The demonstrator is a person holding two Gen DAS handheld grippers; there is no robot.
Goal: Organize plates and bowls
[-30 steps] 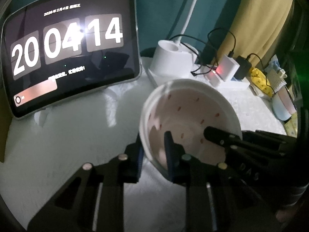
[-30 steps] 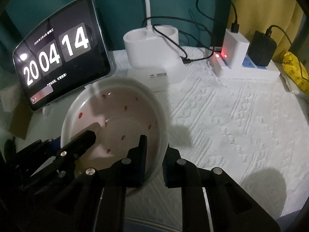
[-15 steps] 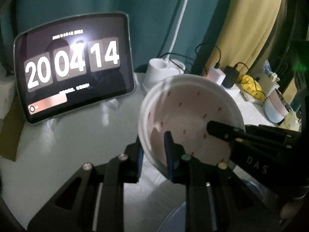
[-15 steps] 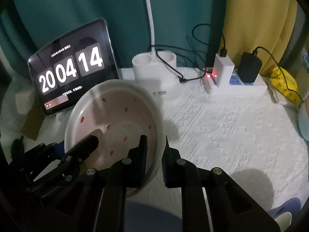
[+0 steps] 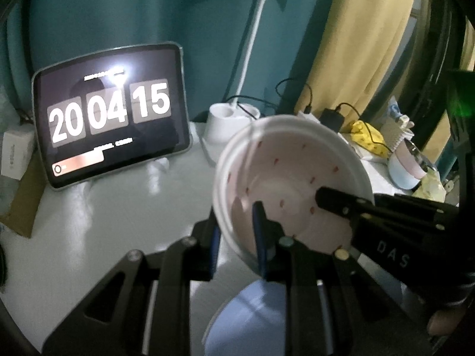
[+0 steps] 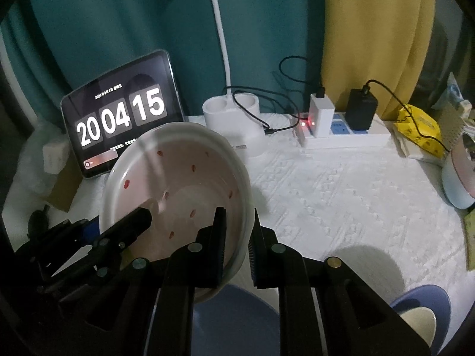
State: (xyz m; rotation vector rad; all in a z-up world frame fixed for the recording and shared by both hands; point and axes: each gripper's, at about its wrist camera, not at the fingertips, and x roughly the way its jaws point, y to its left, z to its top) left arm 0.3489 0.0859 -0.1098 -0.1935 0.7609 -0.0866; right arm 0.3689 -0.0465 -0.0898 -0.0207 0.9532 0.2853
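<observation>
Two grippers hold one white bowl (image 6: 175,190) with little red marks, up in the air above the table (image 6: 341,201). The left gripper (image 5: 237,237) pinches the bowl's left rim, one finger inside and one outside. The right gripper (image 6: 236,243) pinches the right rim the same way, its jaws narrow on the thin edge. The bowl tips a bit, with its open side facing the grippers.

Right under the bowl, at the near edge of the table, sits a blue plate (image 6: 234,320). So the next move likely goes straight down: the bowl may be set on that plate. Both grippers are just as near, so they should go down together and keep the bowl level.

Another blue dish (image 6: 424,305) sits at the near right corner, and a pale blue bowl (image 6: 457,175) sits at the right edge.
</observation>
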